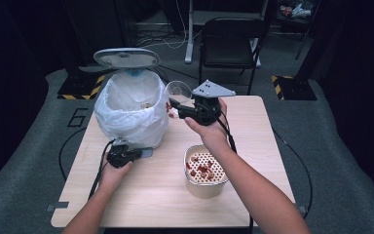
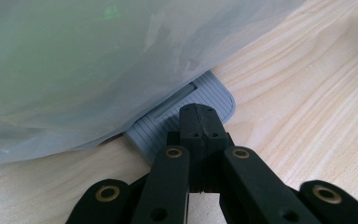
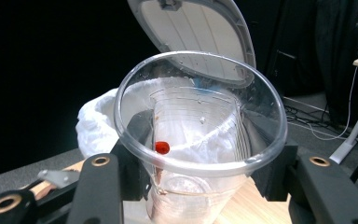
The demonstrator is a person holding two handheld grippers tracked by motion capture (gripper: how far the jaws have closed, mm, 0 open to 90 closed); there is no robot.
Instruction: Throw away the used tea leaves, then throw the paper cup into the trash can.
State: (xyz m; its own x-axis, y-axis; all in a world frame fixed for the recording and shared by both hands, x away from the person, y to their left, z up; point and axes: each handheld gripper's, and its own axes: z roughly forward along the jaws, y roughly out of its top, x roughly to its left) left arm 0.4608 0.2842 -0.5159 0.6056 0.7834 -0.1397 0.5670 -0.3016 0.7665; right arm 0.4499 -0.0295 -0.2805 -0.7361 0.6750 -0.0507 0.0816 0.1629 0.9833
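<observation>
While the right hand-held gripper [image 3: 200, 182] clamps it, the cup [image 3: 199, 140] stands mouth-up.

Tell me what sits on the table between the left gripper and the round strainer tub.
Bare wood: in the high view, nothing lies on the wooden table between the left gripper and the beige strainer tub.

Cup [image 1: 177, 91] right of bin [image 1: 131, 114]
</observation>
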